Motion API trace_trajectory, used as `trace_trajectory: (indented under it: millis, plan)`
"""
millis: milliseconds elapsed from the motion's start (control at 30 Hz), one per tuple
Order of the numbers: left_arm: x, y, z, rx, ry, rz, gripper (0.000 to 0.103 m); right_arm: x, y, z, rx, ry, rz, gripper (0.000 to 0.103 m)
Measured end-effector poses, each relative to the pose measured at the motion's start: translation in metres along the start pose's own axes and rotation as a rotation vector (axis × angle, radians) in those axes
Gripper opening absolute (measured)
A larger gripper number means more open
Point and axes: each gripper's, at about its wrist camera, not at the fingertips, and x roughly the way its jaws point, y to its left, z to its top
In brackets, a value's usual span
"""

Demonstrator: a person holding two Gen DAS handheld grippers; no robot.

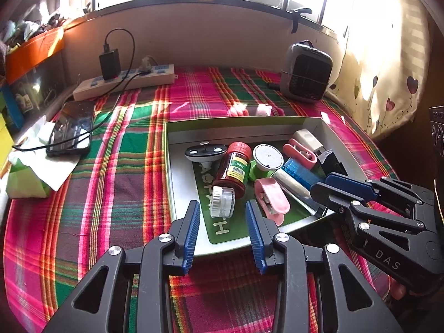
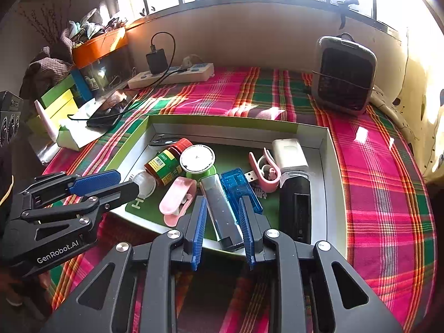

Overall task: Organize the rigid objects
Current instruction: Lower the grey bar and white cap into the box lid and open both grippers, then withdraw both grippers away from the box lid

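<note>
A shallow green-edged box (image 1: 177, 172) (image 2: 330, 166) on the plaid cloth holds several objects: a red-capped bottle (image 1: 234, 166) (image 2: 166, 163), a small clear jar (image 1: 222, 202), a round tin (image 1: 267, 156) (image 2: 197, 158), two pink clips (image 1: 272, 199) (image 2: 177, 199), a silver bar (image 2: 222, 211), a blue USB device (image 2: 240, 191) and a black-and-white block (image 2: 294, 194). My left gripper (image 1: 223, 208) is open and empty, just above the jar. My right gripper (image 2: 222, 208) is open and empty, its fingers on either side of the silver bar.
A phone (image 1: 70, 129) on a cable lies at the left beside a tissue pack (image 1: 30, 172). A power strip (image 1: 125, 82) and charger sit at the back. A small heater (image 1: 305, 73) (image 2: 344, 75) stands at the back right. Boxes line the left edge.
</note>
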Motion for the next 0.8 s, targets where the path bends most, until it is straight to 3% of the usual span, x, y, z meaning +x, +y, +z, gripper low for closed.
trace_trajectory:
  millis: [200,267,400,500,600,800]
  plan:
    - [-0.015,-0.007,-0.008,-0.005,-0.006,0.021,0.034,-0.014,0.006,-0.007,-0.003,-0.018,0.004,0.031]
    - [-0.021,-0.011,-0.012,0.003,-0.016,0.038,0.034,-0.020,0.008,-0.010,-0.005,-0.027,0.002,0.037]
    - [-0.031,-0.012,-0.021,-0.016,-0.016,0.042,0.035,-0.031,0.012,-0.017,0.002,-0.038,-0.014,0.038]
    - [-0.037,-0.018,-0.032,-0.001,-0.022,0.087,0.035,-0.037,0.014,-0.026,0.014,-0.032,-0.021,0.038]
    - [-0.036,-0.019,-0.042,-0.013,0.003,0.068,0.035,-0.040,0.017,-0.037,0.009,-0.018,-0.044,0.038]
    - [-0.032,-0.021,-0.062,-0.014,0.047,0.100,0.035,-0.038,0.019,-0.055,0.026,0.023,-0.057,0.038]
